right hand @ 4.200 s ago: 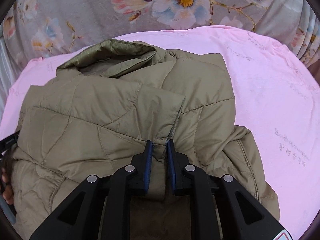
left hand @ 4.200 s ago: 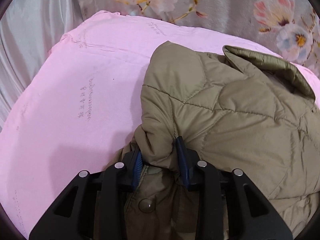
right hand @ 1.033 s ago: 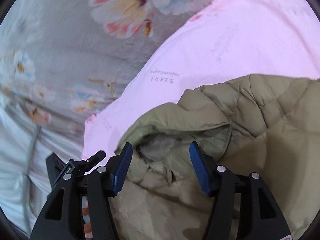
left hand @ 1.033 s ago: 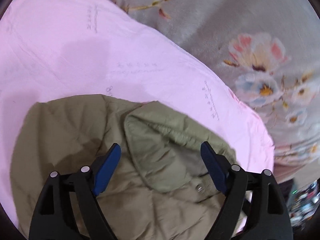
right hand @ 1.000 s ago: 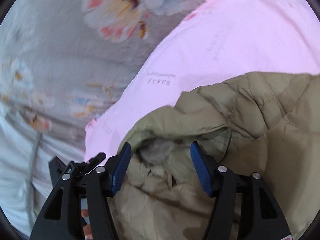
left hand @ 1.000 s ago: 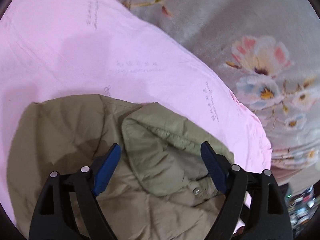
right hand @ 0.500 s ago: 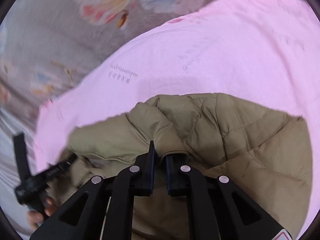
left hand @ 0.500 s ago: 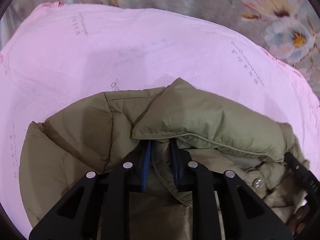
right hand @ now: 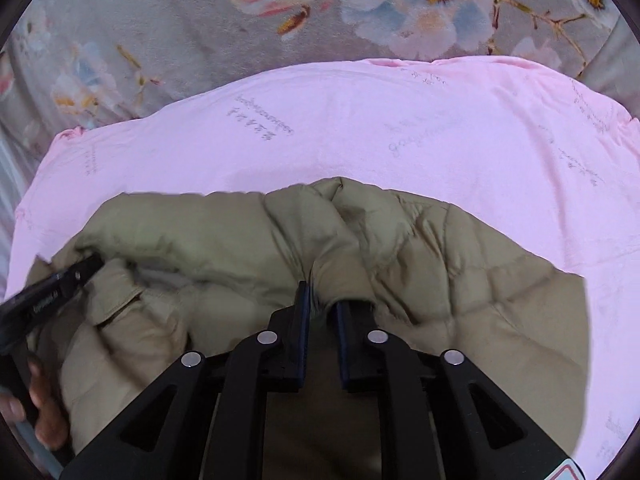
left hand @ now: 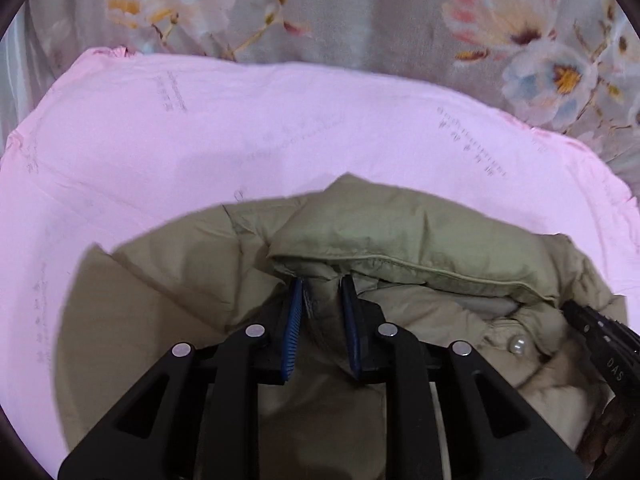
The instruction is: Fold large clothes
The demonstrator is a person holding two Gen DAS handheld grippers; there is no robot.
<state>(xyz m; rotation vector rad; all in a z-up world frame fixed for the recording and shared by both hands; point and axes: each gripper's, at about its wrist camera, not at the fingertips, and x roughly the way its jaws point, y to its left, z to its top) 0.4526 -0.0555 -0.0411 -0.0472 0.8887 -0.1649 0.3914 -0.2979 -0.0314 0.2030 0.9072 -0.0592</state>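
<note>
Here, in the left wrist view, the left gripper (left hand: 322, 304) has its 2 blue-padded jaws nearly together, pinching a fold of the olive quilted jacket (left hand: 400, 240) just under the collar flap (left hand: 416, 256). The padded collar lies directly ahead of the jaws and runs off to their right, where a round snap button (left hand: 516, 346) sits on the fabric. Farther to the right, the tip of the right gripper (left hand: 596, 340) touches the jacket. The jacket rests on a pink sheet (left hand: 280, 140), which stretches ahead of the jaws, with a grey floral cover (left hand: 360, 12) beyond it.

In the right wrist view, the right gripper (right hand: 320, 300) grips a bunched ridge of the jacket (right hand: 460, 264) between its narrowly set jaws, which are easing apart slightly while the pads press on the cloth. To the left of the jaws, the left gripper (right hand: 76, 272) meets the collar, and a hand (right hand: 44, 404) holds its handle. The pink sheet (right hand: 360, 128) lies ahead.
</note>
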